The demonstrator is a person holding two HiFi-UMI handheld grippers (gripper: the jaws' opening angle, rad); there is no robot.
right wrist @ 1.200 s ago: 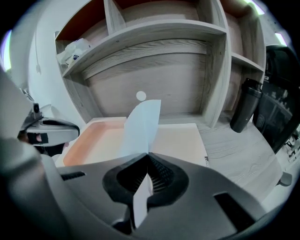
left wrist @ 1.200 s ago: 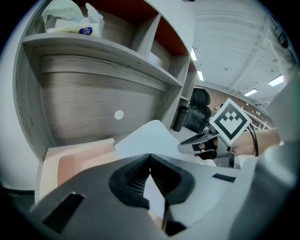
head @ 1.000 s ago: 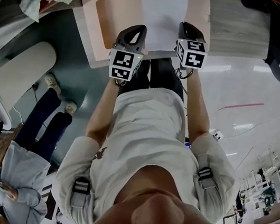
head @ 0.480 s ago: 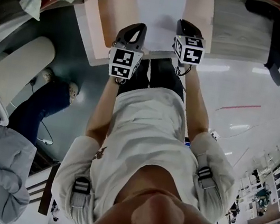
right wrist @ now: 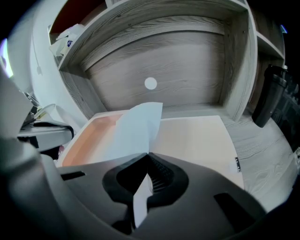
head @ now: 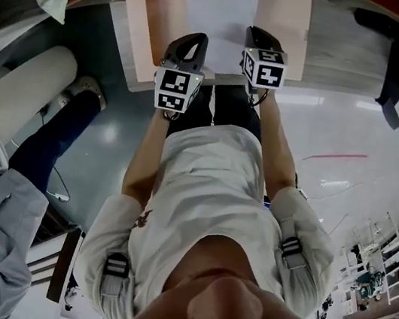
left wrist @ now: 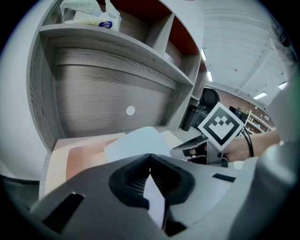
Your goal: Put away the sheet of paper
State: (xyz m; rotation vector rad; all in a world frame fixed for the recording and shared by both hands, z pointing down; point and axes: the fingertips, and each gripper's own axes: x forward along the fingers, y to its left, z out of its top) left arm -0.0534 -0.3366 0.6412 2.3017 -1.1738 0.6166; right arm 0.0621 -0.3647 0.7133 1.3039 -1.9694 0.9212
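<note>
The left gripper [left wrist: 150, 157] and the right gripper [right wrist: 149, 155] are each clamped on the near edge of the sheet of paper [right wrist: 138, 124]. It has been carried further in above the peach tray [right wrist: 201, 140] and lowered slightly, so release into the tray is judged to be close.

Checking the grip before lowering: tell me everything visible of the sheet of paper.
The sheet of paper is plain white, thin, unfolded but bowed. Its near edge is pinched at two spots, by the left gripper and the right gripper, both shut on it. It juts forward over the pale pink tray; whether it touches it is unclear.
</note>
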